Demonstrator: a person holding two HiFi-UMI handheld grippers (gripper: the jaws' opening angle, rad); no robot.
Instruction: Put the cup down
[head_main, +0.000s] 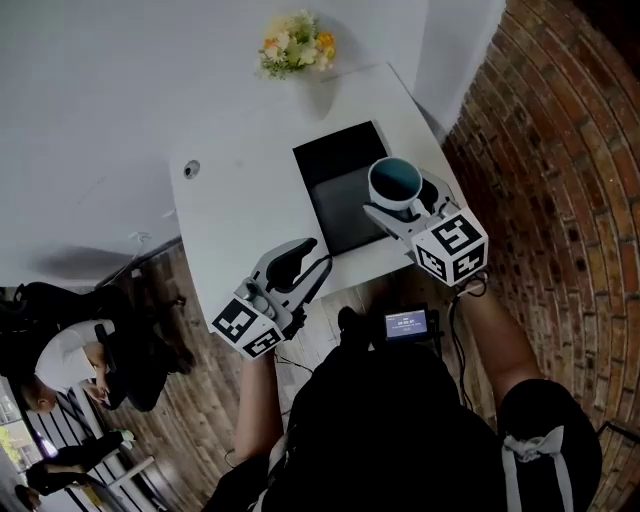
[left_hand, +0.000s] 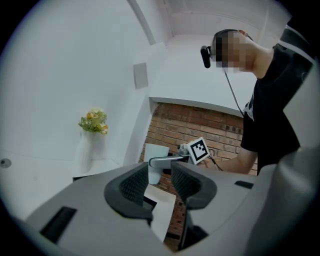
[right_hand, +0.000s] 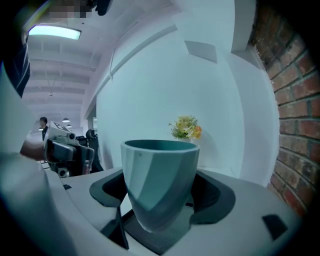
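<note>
A teal cup (head_main: 395, 182) with a pale outside stands upright between the jaws of my right gripper (head_main: 402, 207), which is shut on it. It hangs over the right part of a black mat (head_main: 340, 190) on the white table (head_main: 240, 210). In the right gripper view the cup (right_hand: 160, 180) fills the gap between both pads. My left gripper (head_main: 308, 262) is open and holds nothing, low at the table's front edge. The left gripper view shows its jaws (left_hand: 160, 182) apart, with the cup (left_hand: 156, 167) and the right gripper's marker cube (left_hand: 199, 150) beyond.
A small bunch of yellow flowers (head_main: 297, 42) stands at the table's far edge against the white wall. A brick wall (head_main: 560, 150) runs along the right. A round fitting (head_main: 191, 169) sits in the tabletop at left. A seated person (head_main: 60, 370) is at lower left.
</note>
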